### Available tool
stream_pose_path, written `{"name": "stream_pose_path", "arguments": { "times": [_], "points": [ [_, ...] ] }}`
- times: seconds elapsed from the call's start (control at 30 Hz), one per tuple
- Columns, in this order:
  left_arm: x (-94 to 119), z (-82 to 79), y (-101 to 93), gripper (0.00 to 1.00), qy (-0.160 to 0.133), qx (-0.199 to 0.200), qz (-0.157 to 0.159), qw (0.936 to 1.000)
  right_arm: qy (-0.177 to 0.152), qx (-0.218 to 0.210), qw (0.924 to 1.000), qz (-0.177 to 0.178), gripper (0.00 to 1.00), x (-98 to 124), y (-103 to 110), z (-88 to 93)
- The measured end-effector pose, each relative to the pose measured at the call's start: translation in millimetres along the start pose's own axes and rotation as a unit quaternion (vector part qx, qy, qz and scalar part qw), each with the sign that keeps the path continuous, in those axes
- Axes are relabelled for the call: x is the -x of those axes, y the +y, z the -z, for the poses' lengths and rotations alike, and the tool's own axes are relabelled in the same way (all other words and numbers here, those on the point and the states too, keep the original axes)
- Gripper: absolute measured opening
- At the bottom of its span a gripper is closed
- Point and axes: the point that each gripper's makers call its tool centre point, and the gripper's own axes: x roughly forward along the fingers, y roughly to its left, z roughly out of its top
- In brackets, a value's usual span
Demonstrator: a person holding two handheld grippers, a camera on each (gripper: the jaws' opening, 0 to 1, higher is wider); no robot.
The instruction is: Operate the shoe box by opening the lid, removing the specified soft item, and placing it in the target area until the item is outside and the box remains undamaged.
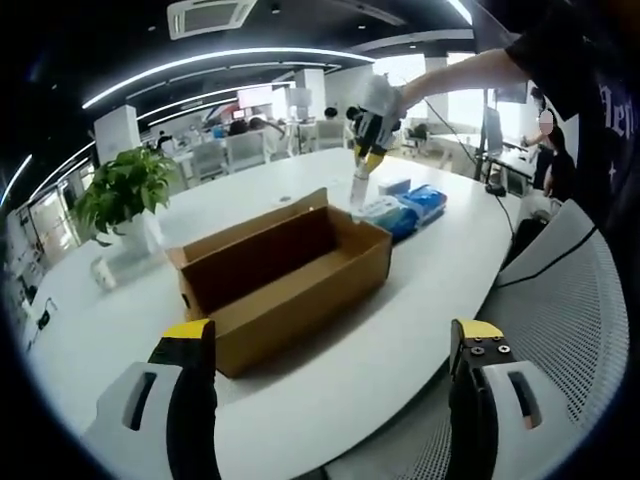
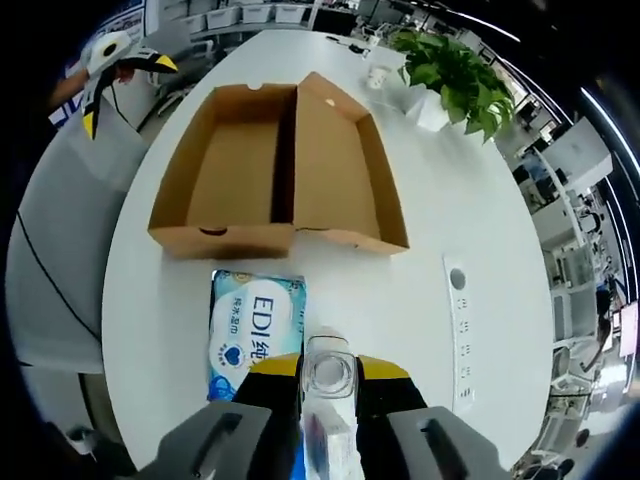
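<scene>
while the brown cardboard shoe box [image 2: 275, 170] lies open on the white oval table [image 2: 470, 200], its lid folded out flat beside the tray, the right gripper [image 2: 328, 375] is clamped on a clear, crinkly plastic-wrapped pack [image 2: 328, 400] above the table. just below it lies a light blue soft tissue pack [image 2: 252, 325], outside the box and near its front wall. the left gripper [image 1: 335, 345] hovers with jaws spread wide, holding nothing, short of the box. a leafy green potted plant [image 1: 125, 190] stands behind the box.
</scene>
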Motion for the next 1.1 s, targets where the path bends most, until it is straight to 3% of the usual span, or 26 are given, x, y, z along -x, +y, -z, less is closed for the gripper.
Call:
{"name": "stream_pose_path", "arguments": {
  "times": [0.7, 1.1],
  "points": [
    [-3.2, 6.0, -3.3, 0.96, 0.004, 0.01, 0.002, 0.9999, 0.03, 0.036, 0.9986, -0.024, 0.15, -26.4, 1.9, 7.1],
    [-4.5, 10.3, -2.5, 0.96, 0.008, 0.014, 0.002, 0.9999, 0.027, 0.046, 0.998, -0.033, 0.16, -29.1, -1.0, 5.1]
  ]
}}
